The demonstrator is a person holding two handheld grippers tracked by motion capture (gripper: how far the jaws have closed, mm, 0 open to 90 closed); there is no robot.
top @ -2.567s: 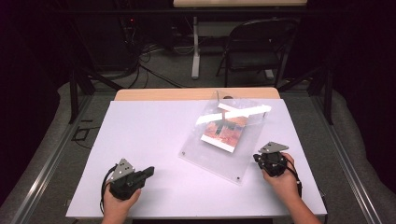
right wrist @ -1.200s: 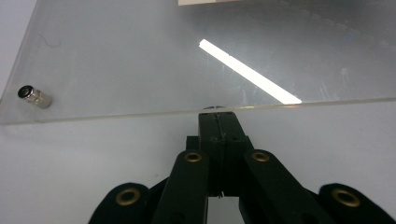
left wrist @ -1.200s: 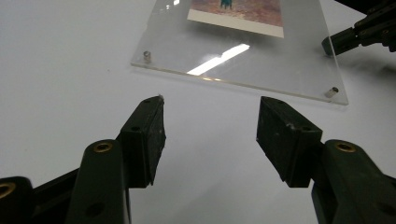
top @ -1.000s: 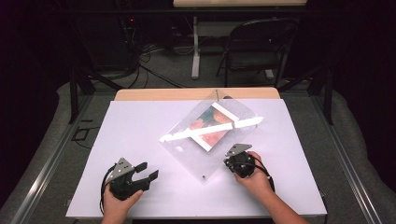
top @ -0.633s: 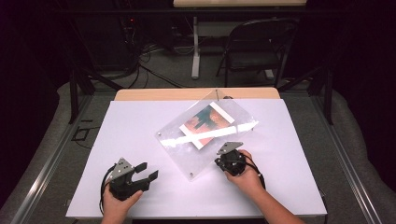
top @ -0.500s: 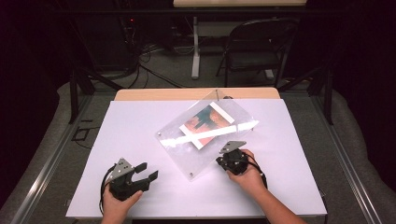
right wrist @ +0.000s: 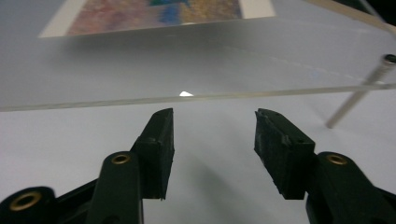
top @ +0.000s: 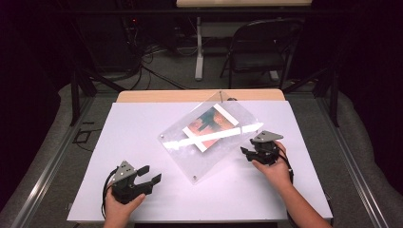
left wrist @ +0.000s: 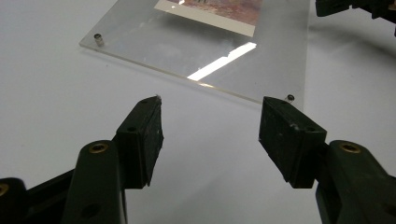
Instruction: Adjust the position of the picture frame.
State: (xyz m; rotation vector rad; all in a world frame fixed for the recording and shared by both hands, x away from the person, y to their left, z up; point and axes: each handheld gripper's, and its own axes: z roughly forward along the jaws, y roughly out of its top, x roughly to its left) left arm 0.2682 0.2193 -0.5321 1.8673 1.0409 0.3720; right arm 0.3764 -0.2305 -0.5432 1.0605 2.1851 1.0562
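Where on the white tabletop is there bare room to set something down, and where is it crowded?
The far-left stretch of the white tabletop, between its left edge and the acrylic photo frame, is bare. So is the near strip between the left gripper and the right gripper. It is crowded around the frame's right edge, where the open right gripper sits close.

No text, label, brand, number or sign is legible anywhere.

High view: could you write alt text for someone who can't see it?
A clear acrylic photo frame holding a colourful picture lies at an angle on a white table. A person's hands hold two black grippers: the right gripper open beside the frame's right edge, the left gripper open, apart from it.
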